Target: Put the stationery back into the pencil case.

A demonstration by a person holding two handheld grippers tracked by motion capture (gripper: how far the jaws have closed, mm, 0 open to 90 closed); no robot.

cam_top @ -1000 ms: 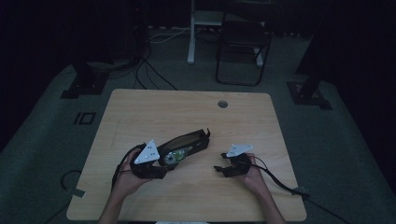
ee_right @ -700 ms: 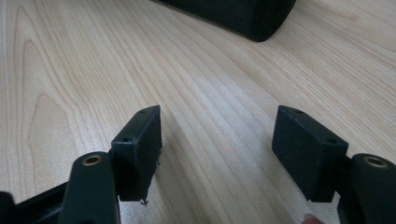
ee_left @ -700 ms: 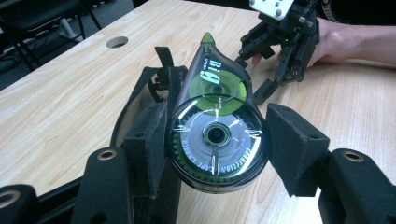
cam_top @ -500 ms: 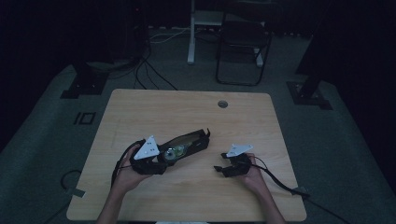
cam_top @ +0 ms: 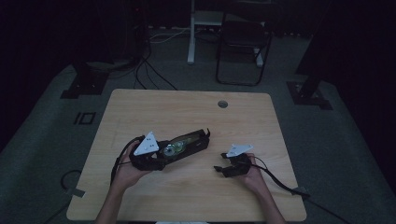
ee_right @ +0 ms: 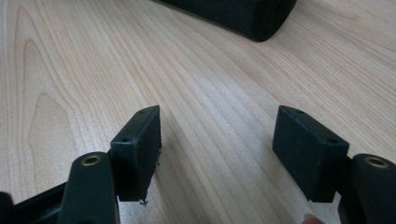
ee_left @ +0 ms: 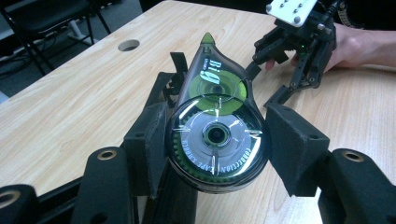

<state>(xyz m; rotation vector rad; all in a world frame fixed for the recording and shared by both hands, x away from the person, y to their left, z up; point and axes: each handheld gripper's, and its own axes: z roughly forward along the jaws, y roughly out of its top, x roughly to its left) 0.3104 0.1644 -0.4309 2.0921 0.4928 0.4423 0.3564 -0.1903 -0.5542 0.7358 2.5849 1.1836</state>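
L gripper (ee_left: 212,140) shifted slightly w/ 1 tape dispenser (ee_left: 215,130).

A clear, dark correction tape dispenser (ee_left: 217,126) with green and silver reels sits flat side up between the left gripper's (ee_left: 215,140) fingers (ee_left: 292,140), its green tip pointing away, held above the wooden table (cam_top: 187,105), over a black case (cam_top: 198,142).

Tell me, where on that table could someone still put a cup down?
Plenty of bare wood: the far half of the table, around the round hole, and the near edge between the person's forearms. The middle is crowded: the left gripper holds a correction tape dispenser over a black case, with the open right gripper beside it.
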